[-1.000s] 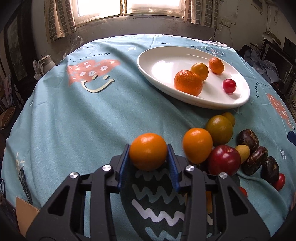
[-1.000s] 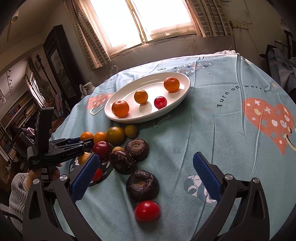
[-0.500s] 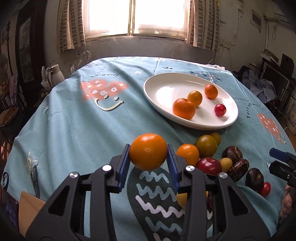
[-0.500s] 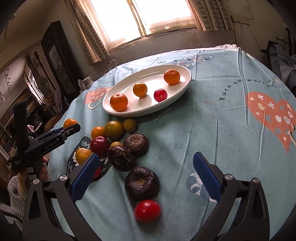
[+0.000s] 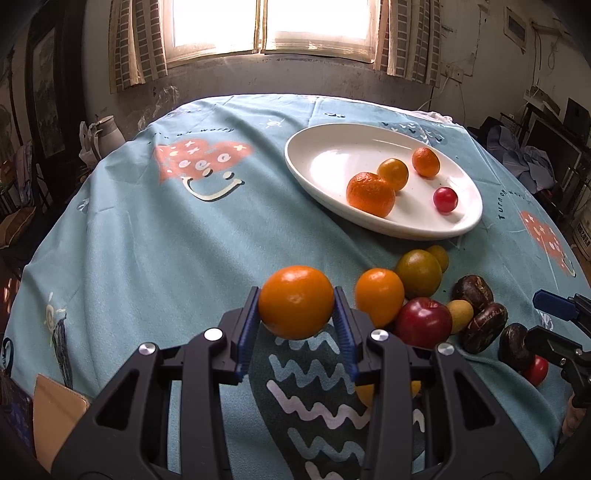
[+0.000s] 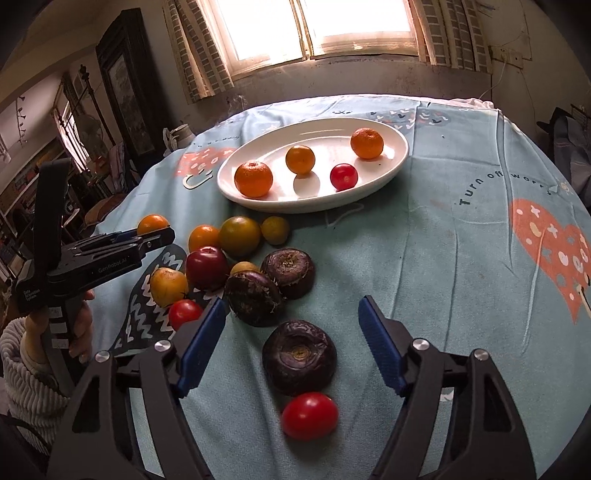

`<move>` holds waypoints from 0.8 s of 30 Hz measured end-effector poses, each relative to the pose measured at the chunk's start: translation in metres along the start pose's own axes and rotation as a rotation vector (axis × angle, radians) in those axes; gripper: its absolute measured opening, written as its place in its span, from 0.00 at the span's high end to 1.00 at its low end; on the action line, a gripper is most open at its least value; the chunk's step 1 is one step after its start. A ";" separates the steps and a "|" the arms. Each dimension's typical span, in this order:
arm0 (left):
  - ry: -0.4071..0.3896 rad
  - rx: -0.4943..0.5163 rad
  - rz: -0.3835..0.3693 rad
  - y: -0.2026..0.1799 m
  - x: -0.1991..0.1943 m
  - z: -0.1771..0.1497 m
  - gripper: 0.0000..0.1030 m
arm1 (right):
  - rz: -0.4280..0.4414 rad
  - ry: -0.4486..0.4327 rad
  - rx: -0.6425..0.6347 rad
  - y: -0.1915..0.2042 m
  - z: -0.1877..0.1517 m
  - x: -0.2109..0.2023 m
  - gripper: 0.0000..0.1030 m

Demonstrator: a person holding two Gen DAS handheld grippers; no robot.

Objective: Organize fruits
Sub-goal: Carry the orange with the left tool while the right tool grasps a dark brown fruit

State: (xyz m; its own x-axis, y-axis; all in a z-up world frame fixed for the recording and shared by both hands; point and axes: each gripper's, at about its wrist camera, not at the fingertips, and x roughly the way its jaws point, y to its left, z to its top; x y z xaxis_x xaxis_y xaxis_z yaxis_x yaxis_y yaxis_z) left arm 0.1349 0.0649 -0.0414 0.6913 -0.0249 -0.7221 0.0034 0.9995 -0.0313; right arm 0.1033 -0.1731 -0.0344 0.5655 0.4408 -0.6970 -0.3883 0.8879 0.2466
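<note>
We get strong daylight from the overexposed window (image 5: 314,26) past the worktop's far edge; fruit casts soft shadows toward us, room corners stay dim, and fisheye bending darkens each frame's rim.

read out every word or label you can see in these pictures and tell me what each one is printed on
"Turn off worr…": on the blue tablecloth, right of the white plate; the end is cut off at a fold.
"GenRobot.AI": on the side of the left tool, which holds an orange.
"Data Acquisition System": small label at the back of that tool's body, barely readable.
Lettering above the pink smiley print: too distorted to read.
</note>
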 end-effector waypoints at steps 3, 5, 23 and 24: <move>0.009 0.003 -0.001 -0.001 0.002 0.000 0.62 | 0.005 0.026 -0.014 0.001 0.000 0.005 0.39; 0.012 0.002 -0.003 0.000 0.002 0.000 0.62 | 0.015 0.048 -0.020 0.002 0.000 0.008 0.44; 0.027 -0.002 -0.010 0.000 0.005 -0.001 0.62 | -0.007 0.112 -0.163 0.025 0.012 0.036 0.45; 0.030 0.000 -0.011 -0.001 0.006 -0.001 0.62 | 0.000 0.127 -0.162 0.026 0.012 0.041 0.49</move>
State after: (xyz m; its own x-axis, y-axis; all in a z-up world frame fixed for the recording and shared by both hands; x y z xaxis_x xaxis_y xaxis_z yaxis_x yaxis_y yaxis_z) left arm 0.1378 0.0640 -0.0464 0.6693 -0.0364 -0.7421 0.0109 0.9992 -0.0392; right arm 0.1252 -0.1301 -0.0488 0.4732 0.4120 -0.7787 -0.5061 0.8506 0.1425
